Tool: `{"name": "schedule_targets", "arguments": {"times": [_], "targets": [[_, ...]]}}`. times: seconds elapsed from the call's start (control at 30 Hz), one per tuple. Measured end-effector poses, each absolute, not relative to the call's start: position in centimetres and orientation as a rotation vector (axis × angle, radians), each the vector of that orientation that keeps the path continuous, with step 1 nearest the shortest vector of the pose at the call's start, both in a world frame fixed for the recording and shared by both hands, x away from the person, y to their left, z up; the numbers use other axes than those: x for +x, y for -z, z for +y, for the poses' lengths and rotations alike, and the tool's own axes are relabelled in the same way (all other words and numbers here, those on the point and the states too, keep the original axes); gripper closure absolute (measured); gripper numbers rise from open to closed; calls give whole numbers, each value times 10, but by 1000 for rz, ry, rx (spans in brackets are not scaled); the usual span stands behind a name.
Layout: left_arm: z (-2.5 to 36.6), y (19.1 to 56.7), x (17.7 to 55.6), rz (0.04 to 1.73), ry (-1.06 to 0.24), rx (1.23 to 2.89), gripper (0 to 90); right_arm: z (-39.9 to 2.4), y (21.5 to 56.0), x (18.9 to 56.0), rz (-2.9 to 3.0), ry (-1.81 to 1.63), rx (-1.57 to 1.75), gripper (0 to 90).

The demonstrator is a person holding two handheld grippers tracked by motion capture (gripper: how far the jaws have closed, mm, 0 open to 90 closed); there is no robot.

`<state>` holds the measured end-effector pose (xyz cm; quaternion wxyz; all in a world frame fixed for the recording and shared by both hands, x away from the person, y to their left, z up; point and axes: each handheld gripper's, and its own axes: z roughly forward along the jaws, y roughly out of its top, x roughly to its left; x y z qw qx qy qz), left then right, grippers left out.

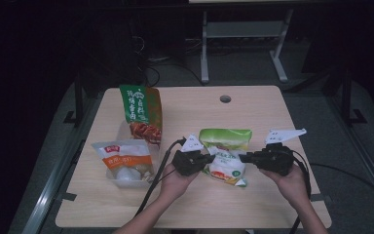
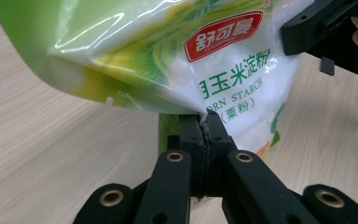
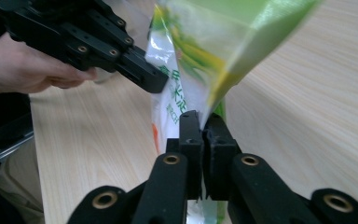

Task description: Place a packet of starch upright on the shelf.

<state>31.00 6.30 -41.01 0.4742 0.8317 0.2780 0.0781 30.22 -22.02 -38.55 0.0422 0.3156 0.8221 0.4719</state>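
A green-and-white corn starch bag (image 1: pixel 225 156) is near the table's front middle, between my two grippers. My left gripper (image 1: pixel 209 158) is shut on the bag's left edge. In the left gripper view its jaws (image 2: pixel 204 120) pinch the plastic seam of the bag (image 2: pixel 168 60), with the other gripper's black jaw (image 2: pixel 307 28) at the upper right. My right gripper (image 1: pixel 243 157) is shut on the bag's right edge. In the right gripper view its jaws (image 3: pixel 201 121) clamp the edge of the bag (image 3: pixel 205 46), and the left gripper (image 3: pixel 144 77) reaches in from the left.
A green-and-red pouch (image 1: pixel 141 114) stands at the back left. In front of it, an orange-and-white pouch (image 1: pixel 124 161) lies on a clear container. The wooden table (image 1: pixel 272 204) has a cable hole (image 1: pixel 225 99) near its far edge. Cables trail off the front.
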Motion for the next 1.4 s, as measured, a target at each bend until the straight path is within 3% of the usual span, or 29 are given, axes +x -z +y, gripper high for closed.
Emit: {"name": "schedule_targets", "arguments": {"times": [0.07, 0.3, 0.37, 0.43, 0.47, 0.63, 0.8, 0.93, 1.4], "targets": [[62, 410, 308, 664, -203, 2039, 895, -222, 387, 302, 2519, -1444, 964, 831], [62, 409, 305, 653, -212, 2053, 894, -218, 392, 311, 2553, -1411, 997, 510], [62, 409, 303, 652, -213, 2051, 894, -214, 393, 312, 2555, -1404, 995, 503], [62, 409, 303, 652, -210, 2048, 893, -209, 393, 312, 2559, -1398, 984, 540], [63, 409, 303, 651, -210, 2049, 893, -206, 394, 312, 2564, -1393, 982, 611], [67, 407, 302, 638, -221, 2071, 876, -197, 393, 314, 2607, -1349, 930, 789], [76, 406, 296, 621, -221, 2060, 751, -195, 388, 316, 2629, -1315, 920, 874], [83, 405, 288, 599, -253, 2081, 641, -195, 385, 319, 2628, -1337, 934, 889], [118, 409, 254, 551, -246, 2084, 506, -173, 353, 333, 2623, -1363, 884, 895]]}}
